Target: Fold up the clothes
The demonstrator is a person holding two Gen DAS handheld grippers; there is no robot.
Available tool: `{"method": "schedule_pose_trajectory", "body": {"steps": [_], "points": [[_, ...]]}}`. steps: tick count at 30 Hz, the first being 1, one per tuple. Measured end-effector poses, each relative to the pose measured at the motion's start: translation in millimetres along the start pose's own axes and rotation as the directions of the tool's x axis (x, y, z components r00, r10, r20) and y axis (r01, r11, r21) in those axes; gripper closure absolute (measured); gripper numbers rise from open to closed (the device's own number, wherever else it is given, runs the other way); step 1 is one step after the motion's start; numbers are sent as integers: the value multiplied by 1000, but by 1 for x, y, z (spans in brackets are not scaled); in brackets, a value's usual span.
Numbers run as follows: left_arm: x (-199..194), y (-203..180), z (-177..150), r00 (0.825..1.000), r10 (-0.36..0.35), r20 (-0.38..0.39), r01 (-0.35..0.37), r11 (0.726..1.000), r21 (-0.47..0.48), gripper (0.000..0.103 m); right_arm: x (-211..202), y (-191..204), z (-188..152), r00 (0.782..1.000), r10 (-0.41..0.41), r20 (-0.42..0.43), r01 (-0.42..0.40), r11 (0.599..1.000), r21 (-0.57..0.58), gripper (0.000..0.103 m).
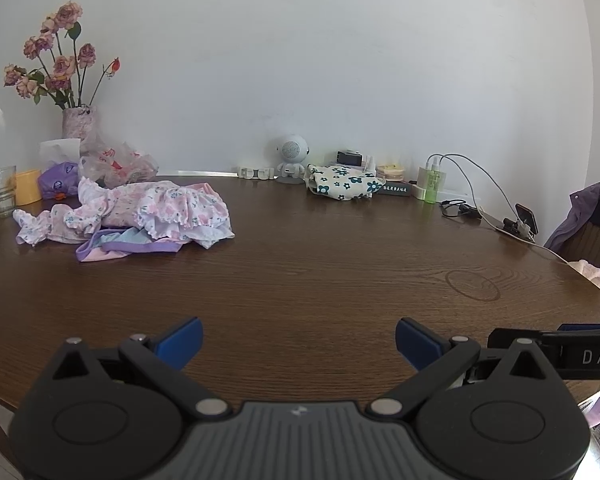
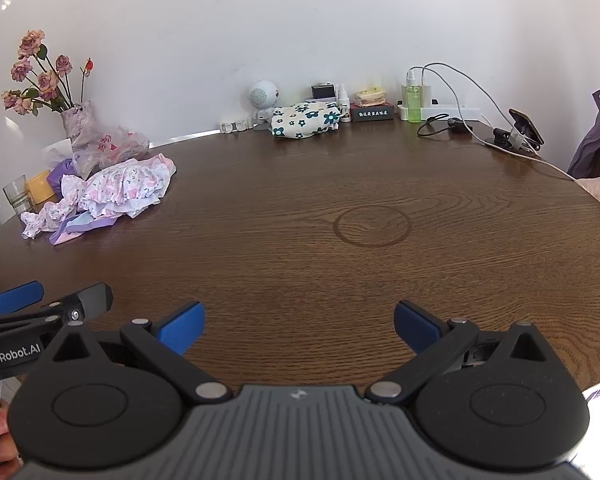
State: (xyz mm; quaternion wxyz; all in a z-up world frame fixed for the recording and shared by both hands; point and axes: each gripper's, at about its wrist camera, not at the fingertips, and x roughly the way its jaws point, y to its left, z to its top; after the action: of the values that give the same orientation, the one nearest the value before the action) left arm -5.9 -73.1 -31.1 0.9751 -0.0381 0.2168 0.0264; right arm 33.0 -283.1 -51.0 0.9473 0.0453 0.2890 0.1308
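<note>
- Brown wooden table (image 1: 300, 272) stands against a white wall.
- Left gripper (image 1: 299, 340) and right gripper (image 2: 299, 322) hover side by side, jaws spread wide, holding nothing.
- Unfolded clothes pile (image 1: 140, 212) lies far left (near a flower vase (image 1: 80, 124)); a folded floral garment (image 1: 342, 182) rests by the wall.

glossy grained wood table (image 1: 300, 264) (ring-marked); soft frilly cloth clothes (image 1: 140, 212).

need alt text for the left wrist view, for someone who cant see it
Open left tongs with blue fingertips hover empty over a dark wooden table. A heap of unfolded pastel floral clothes lies far left, near a vase of dried roses; a folded flower-print cloth sits by the back wall.
</note>
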Motion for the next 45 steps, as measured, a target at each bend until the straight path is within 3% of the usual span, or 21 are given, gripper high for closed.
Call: {"method": "schedule_pose_trajectory", "body": {"steps": [45], "points": [[-1, -8, 2, 1000, 11, -25, -10, 1000, 23, 0, -7, -1, -2, 999, 24, 30, -25, 1000, 7, 0]]}}
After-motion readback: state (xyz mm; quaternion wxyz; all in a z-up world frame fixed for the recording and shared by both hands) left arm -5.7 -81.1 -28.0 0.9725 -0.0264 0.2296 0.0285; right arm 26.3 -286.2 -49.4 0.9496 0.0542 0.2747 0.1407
